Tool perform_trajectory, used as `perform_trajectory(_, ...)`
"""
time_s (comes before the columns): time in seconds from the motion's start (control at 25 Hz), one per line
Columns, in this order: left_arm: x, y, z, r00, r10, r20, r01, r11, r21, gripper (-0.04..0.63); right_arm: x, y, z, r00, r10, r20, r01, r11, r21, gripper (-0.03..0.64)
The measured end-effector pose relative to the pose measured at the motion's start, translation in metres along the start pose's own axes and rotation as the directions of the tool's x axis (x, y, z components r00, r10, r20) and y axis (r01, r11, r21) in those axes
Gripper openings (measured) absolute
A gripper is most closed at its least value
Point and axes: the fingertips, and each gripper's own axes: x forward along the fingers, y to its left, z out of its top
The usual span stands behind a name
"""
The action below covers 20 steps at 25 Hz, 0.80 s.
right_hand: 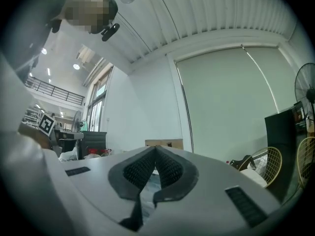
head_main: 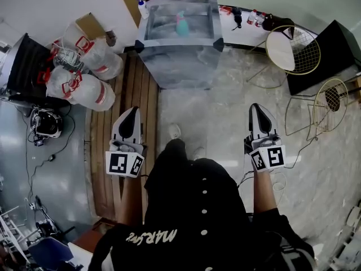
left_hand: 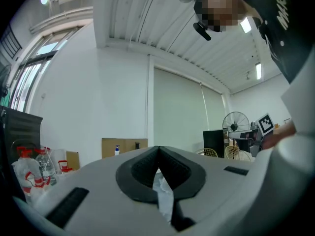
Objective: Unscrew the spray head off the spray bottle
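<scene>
A teal spray bottle (head_main: 181,24) stands on a grey marbled table (head_main: 169,66) well ahead of me in the head view. My left gripper (head_main: 131,114) is held level at the left, over wooden floor boards, shut with nothing between its tips. My right gripper (head_main: 256,110) is level at the right, over pale stone floor, also shut and empty. Both are far short of the table. In the left gripper view the dark pads (left_hand: 158,154) meet at their tips. The right gripper view shows its ribbed pads (right_hand: 155,154) touching too.
Clear bags of bottles (head_main: 84,72) lie left of the table. Two wire-frame chairs (head_main: 293,49) and a black cabinet (head_main: 324,55) stand to the right. A white pump bottle (head_main: 142,7) and small bottles (head_main: 255,17) sit by the far wall. A cardboard box (head_main: 93,26) is at the left.
</scene>
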Motion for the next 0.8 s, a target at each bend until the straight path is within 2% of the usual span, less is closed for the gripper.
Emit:
perform_trajectory(0.2, 0.019, 0.009, -0.003, 1.000, 0.015, 0.006, -0.015, 1.000, -0.009, 0.025, 0.020, -0.013, -0.001, 1.000, 0.001, -0.015, -0.001, 1.000, -0.017, 0.014)
perform_trajectory(0.44, 0.065, 0.015, -0.005, 0.999, -0.017, 0.032, 0.018, 1.000, -0.013, 0.025, 0.049, -0.032, -0.003, 1.000, -0.008, -0.018, 0.008, 1.000, -0.007, 0.014)
perform_trajectory(0.8, 0.152, 0.061, -0.005, 0.998, -0.046, 0.039, 0.046, 0.999, -0.006, 0.025, 0.139, -0.058, -0.005, 0.998, -0.016, -0.057, 0.014, 0.999, -0.035, 0.014)
